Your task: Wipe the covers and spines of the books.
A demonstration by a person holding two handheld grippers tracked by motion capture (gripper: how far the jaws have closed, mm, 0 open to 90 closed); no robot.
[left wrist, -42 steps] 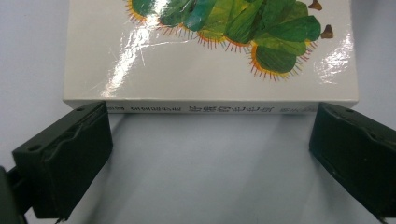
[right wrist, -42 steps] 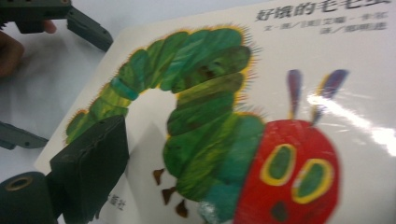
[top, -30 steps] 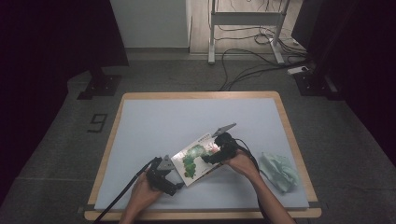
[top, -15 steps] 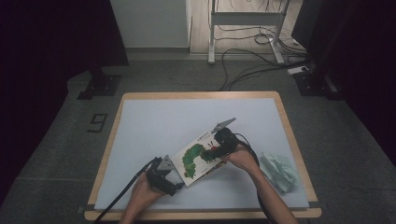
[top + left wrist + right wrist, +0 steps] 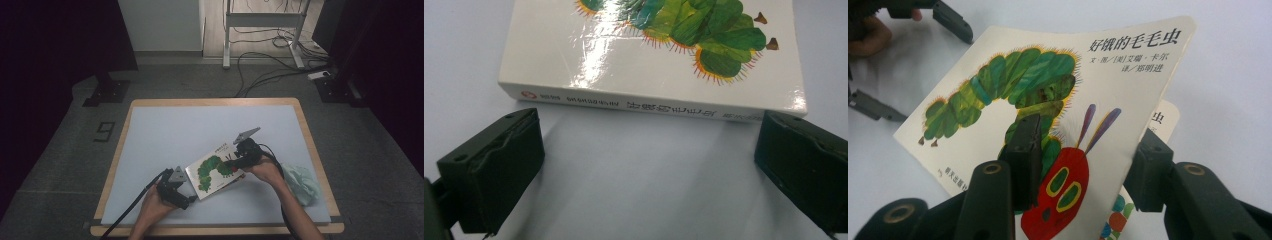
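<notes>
We see a pale blue table [image 5: 165, 135] with a wooden rim on a grey floor, cables trailing behind it. Near the front edge lies a picture book [image 5: 216, 170] with a green caterpillar and a red face on its white cover. The title reads 好饿的毛毛虫 [image 5: 1133, 37], with smaller lines of Chinese below; the spine lettering is too small to read. The right gripper [image 5: 1083, 165] has just been closing, its jaws now astride the lifted front cover. The left gripper [image 5: 644, 165] stands released, jaws wide just beside the spine. A crumpled pale cloth [image 5: 303, 182] lies to the right.
</notes>
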